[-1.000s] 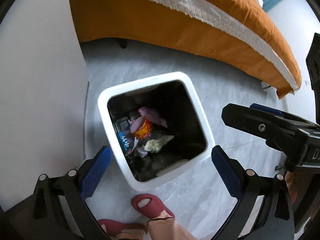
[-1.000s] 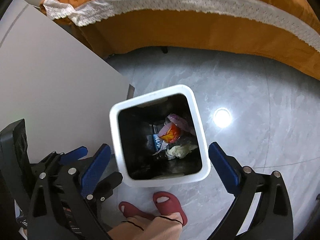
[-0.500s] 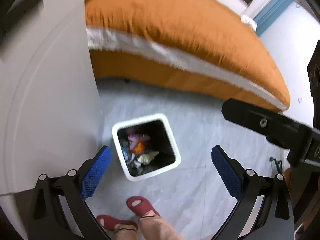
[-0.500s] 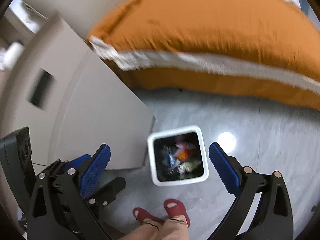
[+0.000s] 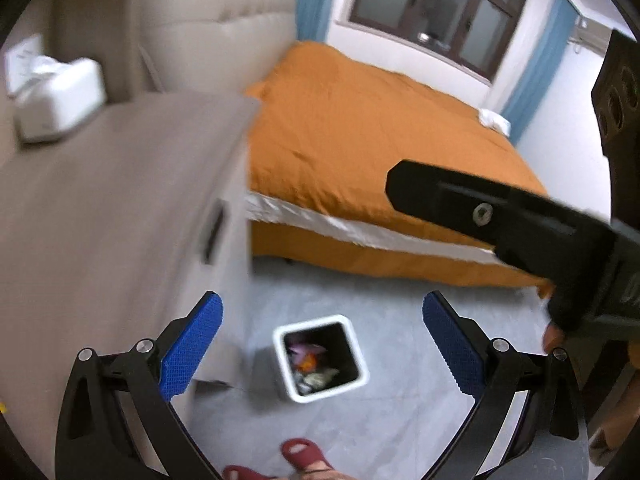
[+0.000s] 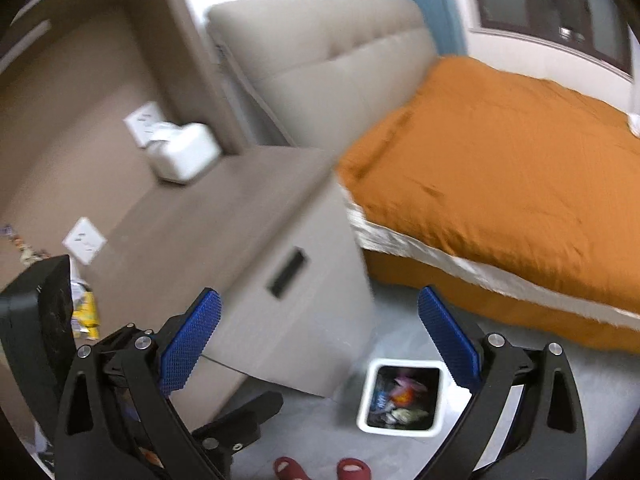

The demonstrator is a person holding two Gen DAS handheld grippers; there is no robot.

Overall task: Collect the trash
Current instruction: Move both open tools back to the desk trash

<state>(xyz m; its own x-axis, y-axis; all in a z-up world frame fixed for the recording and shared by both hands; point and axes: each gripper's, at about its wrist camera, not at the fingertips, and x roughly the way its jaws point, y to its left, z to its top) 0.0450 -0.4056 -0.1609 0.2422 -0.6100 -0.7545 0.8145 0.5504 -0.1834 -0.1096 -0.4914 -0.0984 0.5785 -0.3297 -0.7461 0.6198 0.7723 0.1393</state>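
Both grippers, left and right, fingers spread wide, empty, touching nothing.

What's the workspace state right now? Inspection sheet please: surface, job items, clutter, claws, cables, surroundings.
Surface: grey marbled floor; brown nightstand top.
Job's things: white square bin on the floor beside the nightstand, trash inside.
Clutter: yellow wrapper at the nightstand's left edge, blurred; white box at its back.
Claws: left claw open, empty; right claw open, empty.
Cables: nothing seen.
Surroundings: bed with orange cover, beige headboard, window, blue curtains, person's red slippers.
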